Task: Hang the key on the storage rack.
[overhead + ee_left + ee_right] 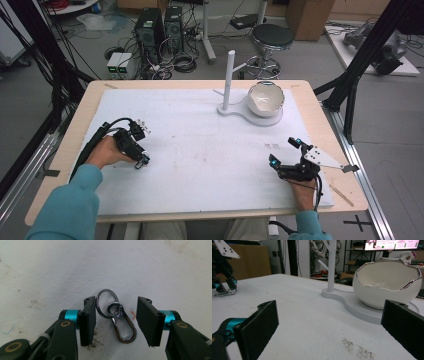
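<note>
Though flat, keyring clasp [123, 326] lengthwise between left claw [116, 315] pads.

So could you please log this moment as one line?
left gripper open, straddling keyring clip | right gripper open, idle | bowl on stand

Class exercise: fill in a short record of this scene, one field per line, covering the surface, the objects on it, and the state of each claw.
surface: white mat on a wooden table
small object: metal key ring with snap clip, lying flat on the mat
stand: white base with upright post, far side of the mat
bowl: white, jagged silver rim, sitting on the stand's base
left claw: open, jaws either side of the key ring
right claw: open, holding nothing, facing the bowl
</note>
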`<action>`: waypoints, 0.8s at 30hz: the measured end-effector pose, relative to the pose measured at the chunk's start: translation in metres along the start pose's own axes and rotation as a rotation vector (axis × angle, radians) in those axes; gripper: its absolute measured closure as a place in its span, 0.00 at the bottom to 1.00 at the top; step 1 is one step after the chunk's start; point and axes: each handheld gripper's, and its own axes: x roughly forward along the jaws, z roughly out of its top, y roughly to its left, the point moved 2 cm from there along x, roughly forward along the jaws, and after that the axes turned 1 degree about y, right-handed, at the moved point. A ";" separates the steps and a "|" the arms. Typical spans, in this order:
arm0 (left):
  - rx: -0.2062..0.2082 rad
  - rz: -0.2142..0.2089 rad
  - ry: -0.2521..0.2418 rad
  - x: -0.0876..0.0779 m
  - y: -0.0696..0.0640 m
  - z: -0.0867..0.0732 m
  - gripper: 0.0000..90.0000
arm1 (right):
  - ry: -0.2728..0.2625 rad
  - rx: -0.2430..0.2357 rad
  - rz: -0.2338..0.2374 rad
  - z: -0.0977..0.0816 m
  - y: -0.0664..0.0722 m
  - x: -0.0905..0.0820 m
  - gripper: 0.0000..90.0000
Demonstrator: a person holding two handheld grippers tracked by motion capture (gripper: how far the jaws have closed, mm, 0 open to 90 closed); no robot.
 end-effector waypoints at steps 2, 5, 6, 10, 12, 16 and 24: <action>-0.001 -0.001 -0.006 0.000 0.000 0.000 0.58 | 0.000 -0.001 0.000 0.000 0.000 0.000 0.01; -0.004 -0.004 -0.005 -0.001 0.000 0.000 0.63 | 0.000 -0.001 0.000 0.000 0.000 0.000 0.01; -0.005 -0.006 -0.008 -0.001 -0.001 0.000 0.64 | -0.001 -0.001 0.000 0.000 0.000 0.000 0.01; -0.007 -0.008 -0.012 -0.002 -0.001 0.000 0.70 | -0.002 -0.001 -0.001 0.000 0.000 0.000 0.01; -0.008 -0.010 -0.015 -0.002 -0.001 0.000 0.73 | 0.000 -0.001 0.000 0.000 0.000 0.000 0.01; 0.003 -0.007 -0.020 -0.003 -0.002 0.000 0.78 | 0.000 -0.002 -0.001 0.000 0.000 0.000 0.01; -0.002 -0.012 -0.039 -0.007 -0.001 -0.001 0.84 | 0.000 -0.002 -0.001 0.000 0.000 0.000 0.01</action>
